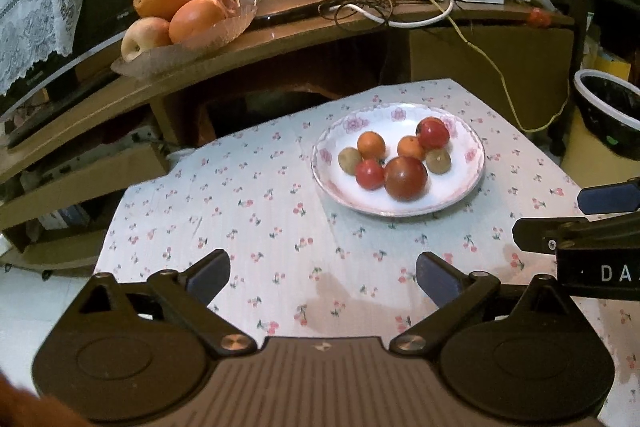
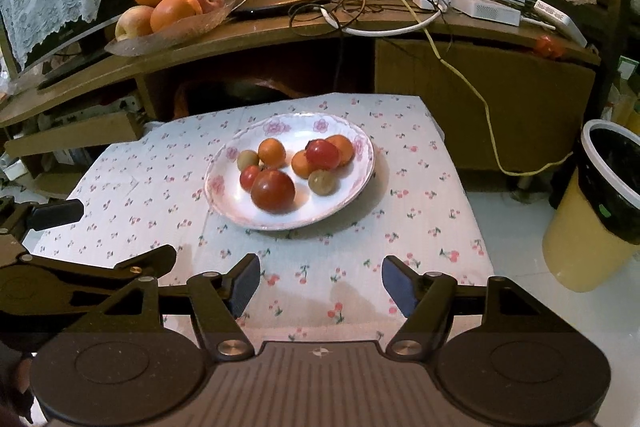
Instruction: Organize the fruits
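Sitting on a cloth [image 1: 248, 211] printed with small cherries, the round white plate [image 1: 344, 195] has a scalloped rim with pink flowers and holds the small fruits. The biggest is a smooth, dark red tomato [image 1: 406, 178] at the near side; a smaller red tomato [image 1: 369, 174] touches it on the left, and another red one [image 1: 433, 133] lies at the far side. Two matte brownish-green kiwis [image 1: 438, 161] sit at the left and right of the group, and small orange tangerines [image 1: 371, 145] are between them. All fruits are nearly round, so I cannot tell a long axis or direction. The left gripper [image 1: 323, 273] hangs above the near part of the cloth with its blue-padded fingers spread apart and nothing between them; the right gripper [image 2: 321, 279] is the same, released and empty. On the wooden shelf behind, a leaf-shaped glass dish [image 1: 208, 39] carries big oranges and apples. Only the right wrist view shows the yellow bin [image 2: 592, 227] fully, and a third tangerine [image 2: 342, 147] behind the far tomato.
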`<move>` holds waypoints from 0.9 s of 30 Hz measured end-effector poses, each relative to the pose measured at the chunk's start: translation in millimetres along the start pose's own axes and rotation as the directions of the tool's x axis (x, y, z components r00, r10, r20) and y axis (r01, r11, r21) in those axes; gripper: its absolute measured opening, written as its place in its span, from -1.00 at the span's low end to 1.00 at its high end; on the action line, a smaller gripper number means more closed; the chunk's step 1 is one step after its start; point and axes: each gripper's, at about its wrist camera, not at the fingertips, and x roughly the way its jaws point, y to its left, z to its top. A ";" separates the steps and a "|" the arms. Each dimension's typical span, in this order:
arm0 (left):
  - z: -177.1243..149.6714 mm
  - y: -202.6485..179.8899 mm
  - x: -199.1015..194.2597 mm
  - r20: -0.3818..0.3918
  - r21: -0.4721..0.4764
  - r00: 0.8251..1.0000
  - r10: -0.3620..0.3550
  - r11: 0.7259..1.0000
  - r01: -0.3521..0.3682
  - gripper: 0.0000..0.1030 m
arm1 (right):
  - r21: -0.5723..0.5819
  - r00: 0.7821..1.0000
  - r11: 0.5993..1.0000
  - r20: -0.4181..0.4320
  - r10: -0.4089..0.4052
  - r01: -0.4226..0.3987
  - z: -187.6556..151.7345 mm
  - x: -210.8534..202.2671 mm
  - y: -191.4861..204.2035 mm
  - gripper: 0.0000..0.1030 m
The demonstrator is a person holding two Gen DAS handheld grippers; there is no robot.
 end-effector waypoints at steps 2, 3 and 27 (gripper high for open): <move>-4.1 1.0 -3.5 -0.007 -0.008 1.000 -0.004 1.000 0.004 1.00 | 0.001 1.000 1.000 -0.006 0.001 -0.001 -3.3 -3.1 1.4 0.33; -6.6 1.1 -5.5 -0.011 -0.012 1.000 -0.006 1.000 0.005 1.00 | 0.001 1.000 1.000 -0.007 0.000 0.000 -5.5 -4.8 2.2 0.33; -52.0 0.0 -47.4 -0.046 -0.043 0.999 0.012 0.999 -0.014 1.00 | -0.027 0.997 1.000 -0.080 -0.017 0.015 -58.9 -45.0 23.8 0.36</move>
